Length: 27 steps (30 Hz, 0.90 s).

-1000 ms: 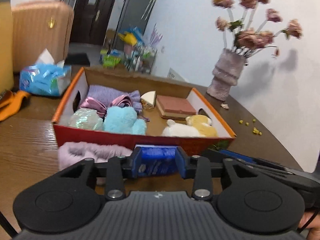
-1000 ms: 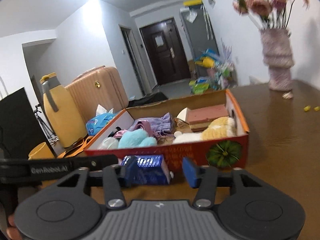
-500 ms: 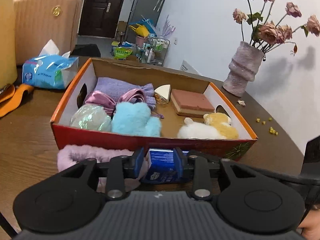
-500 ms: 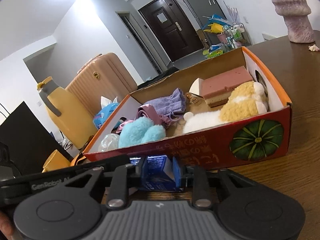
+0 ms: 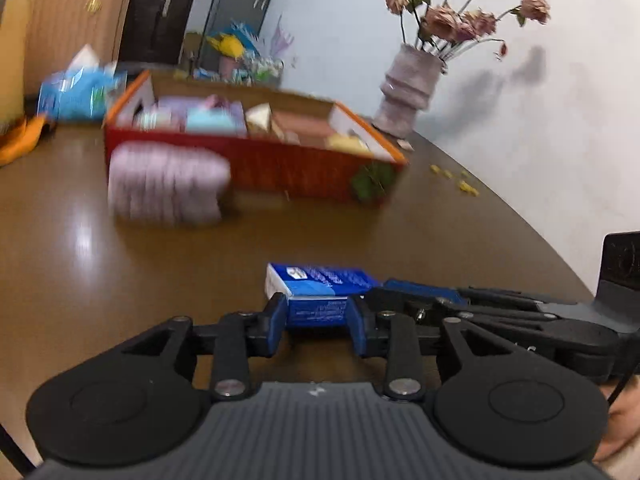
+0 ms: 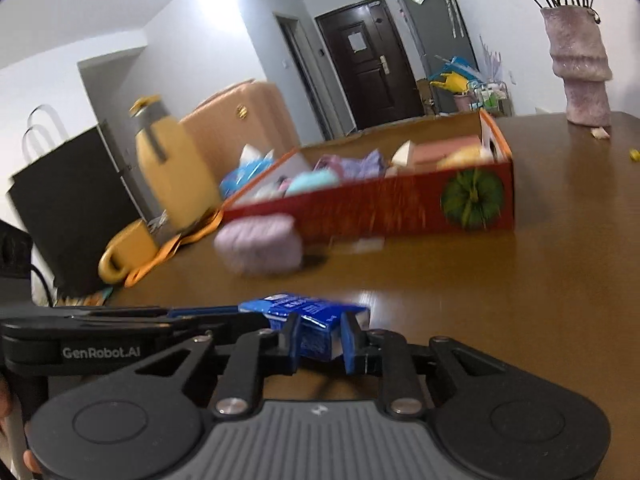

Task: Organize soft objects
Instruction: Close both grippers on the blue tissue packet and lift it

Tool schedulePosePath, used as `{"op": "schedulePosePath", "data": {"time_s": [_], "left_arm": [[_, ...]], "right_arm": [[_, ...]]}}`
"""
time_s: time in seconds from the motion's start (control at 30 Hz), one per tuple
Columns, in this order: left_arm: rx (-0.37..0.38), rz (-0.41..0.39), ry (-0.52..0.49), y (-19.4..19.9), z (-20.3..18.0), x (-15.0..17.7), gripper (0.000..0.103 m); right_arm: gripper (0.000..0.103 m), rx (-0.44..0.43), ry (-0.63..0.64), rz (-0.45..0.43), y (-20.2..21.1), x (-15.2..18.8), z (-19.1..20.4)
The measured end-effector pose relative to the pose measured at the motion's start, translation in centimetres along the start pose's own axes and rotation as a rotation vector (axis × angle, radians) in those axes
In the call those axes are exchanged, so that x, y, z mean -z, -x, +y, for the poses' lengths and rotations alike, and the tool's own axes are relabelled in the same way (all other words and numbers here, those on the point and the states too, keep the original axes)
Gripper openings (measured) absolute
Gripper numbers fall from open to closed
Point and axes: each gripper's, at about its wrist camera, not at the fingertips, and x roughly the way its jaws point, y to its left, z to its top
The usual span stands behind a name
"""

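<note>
Both my jaws are clamped on the blue tissue pack [image 5: 320, 294], left gripper [image 5: 318, 322] and right gripper [image 6: 318, 342] from opposite sides, its long axis crosswise between them. The box [image 5: 280, 164] lies at 12 o'clock, well apart across the surface [image 5: 360, 232].

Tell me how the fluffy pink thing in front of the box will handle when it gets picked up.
The fluffy pink thing will probably squash and sag under a pinch, since it looks plush. It likely weighs little for its bulk. Resting slumped on the table, it seems unlikely to roll, though the blur hides its exact shape.
</note>
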Motion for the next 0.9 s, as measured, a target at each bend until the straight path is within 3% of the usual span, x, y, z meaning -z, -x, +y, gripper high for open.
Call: {"op": "schedulePosePath", "data": {"time_s": [0.1, 0.2, 0.3, 0.4, 0.6, 0.67, 0.9], "left_arm": [[0.045, 0.017, 0.033, 2.2, -0.1, 2.8, 0.04], [0.088, 0.047, 0.038, 4.0, -0.4, 4.9, 0.041], [0.087, 0.013, 0.03, 5.5, -0.4, 5.1, 0.042], [0.045, -0.01, 0.062, 5.4, -0.1, 4.4, 0.044], [0.016, 0.032, 0.128, 3.4, 0.9, 3.5, 0.041], [0.023, 0.048, 0.107, 2.9, 0.7, 3.7, 0.035], [0.002, 0.041, 0.051, 2.6, 0.3, 4.4, 0.035]], "right_arm": [[0.027, -0.031, -0.034, 0.016, 2.6, 2.7, 1.2], [0.031, -0.055, -0.036, 0.016, 4.8, 4.5, 2.0], [0.032, -0.067, -0.081, -0.012, 6.3, 5.1, 2.0], [0.032, -0.039, -0.108, -0.04, 6.5, 5.0, 1.9], [0.032, 0.012, -0.167, -0.024, 4.7, 5.2, 1.8], [0.031, 0.023, -0.173, -0.012, 4.1, 5.5, 1.8], [0.028, 0.049, -0.192, -0.013, 3.4, 6.0, 1.8]]}}
